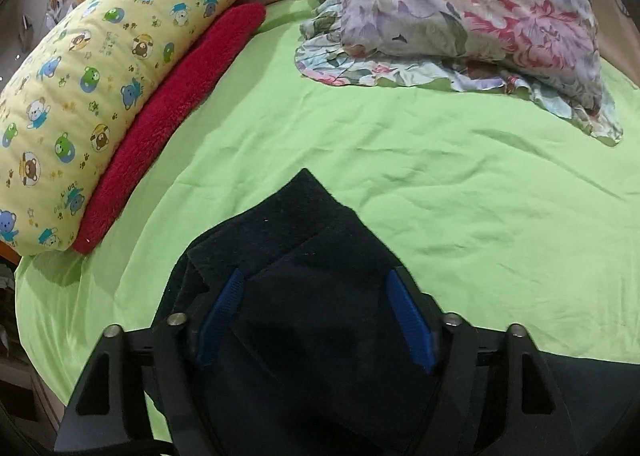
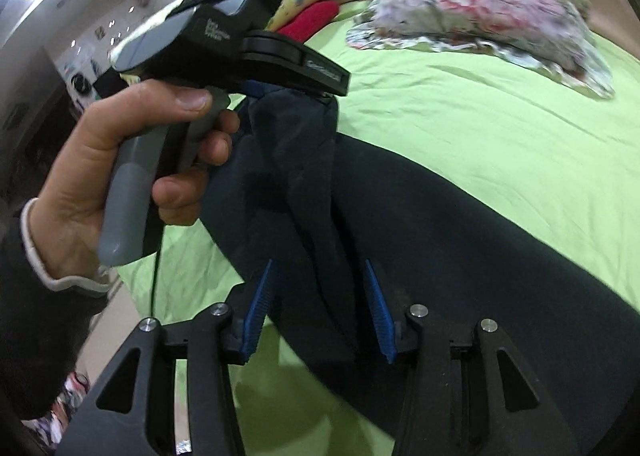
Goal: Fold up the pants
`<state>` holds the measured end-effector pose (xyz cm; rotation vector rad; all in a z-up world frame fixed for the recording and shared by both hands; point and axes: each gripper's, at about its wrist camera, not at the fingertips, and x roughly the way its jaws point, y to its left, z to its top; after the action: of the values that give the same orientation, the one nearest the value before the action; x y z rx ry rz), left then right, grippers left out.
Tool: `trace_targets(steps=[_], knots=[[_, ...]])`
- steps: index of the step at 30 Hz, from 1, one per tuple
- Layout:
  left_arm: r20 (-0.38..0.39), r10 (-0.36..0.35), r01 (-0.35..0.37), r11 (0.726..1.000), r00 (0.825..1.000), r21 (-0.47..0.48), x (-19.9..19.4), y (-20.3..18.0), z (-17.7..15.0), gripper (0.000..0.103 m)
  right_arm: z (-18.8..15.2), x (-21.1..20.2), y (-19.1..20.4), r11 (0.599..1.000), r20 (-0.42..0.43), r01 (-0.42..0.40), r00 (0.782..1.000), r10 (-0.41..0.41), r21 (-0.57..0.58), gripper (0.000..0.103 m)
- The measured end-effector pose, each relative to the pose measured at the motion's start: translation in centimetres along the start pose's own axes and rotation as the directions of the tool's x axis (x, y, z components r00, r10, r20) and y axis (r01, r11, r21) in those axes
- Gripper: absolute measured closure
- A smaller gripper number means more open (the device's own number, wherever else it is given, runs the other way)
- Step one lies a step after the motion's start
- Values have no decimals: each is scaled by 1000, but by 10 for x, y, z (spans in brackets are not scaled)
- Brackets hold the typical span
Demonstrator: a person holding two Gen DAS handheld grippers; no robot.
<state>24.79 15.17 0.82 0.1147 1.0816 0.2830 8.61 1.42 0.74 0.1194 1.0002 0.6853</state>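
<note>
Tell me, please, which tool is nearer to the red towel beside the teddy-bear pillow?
Left. The left tool hangs beside the red towel; the right tool sits farther back along the dark pants.

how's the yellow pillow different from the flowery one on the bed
The yellow pillow is printed with small cartoon bears; the flowery pillow has large pink and lilac blooms. The yellow pillow is long and smooth-edged, with a red towel alongside it; the flowery pillow has a frilled edge and nothing beside it. Both lie at the far end of the green sheet.
</note>
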Motion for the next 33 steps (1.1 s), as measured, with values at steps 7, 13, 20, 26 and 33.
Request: trace_targets(steps=[7,13,20,26,33], knots=[[2,-68,68,998,998,-18,11,9,-18,93,-1,21,19,993,-28,38,999,-41,-110,95],[78,-174,183,973,982,-139,-10,43,-36,96,-10,0,32,988,22,0,1000,3,-154,97],[194,-288,332,908,938,-257,-40,94,-65,97,-15,-10,42,977,32,-25,999,33,-211,97],[218,-325,382,867,920,-319,-39,119,-97,99,-28,-5,52,965,-5,-37,999,37,-259,97],[220,-374,432,818,901,-380,-15,144,-128,98,-26,5,49,972,-20,7,1000,-12,-234,95]])
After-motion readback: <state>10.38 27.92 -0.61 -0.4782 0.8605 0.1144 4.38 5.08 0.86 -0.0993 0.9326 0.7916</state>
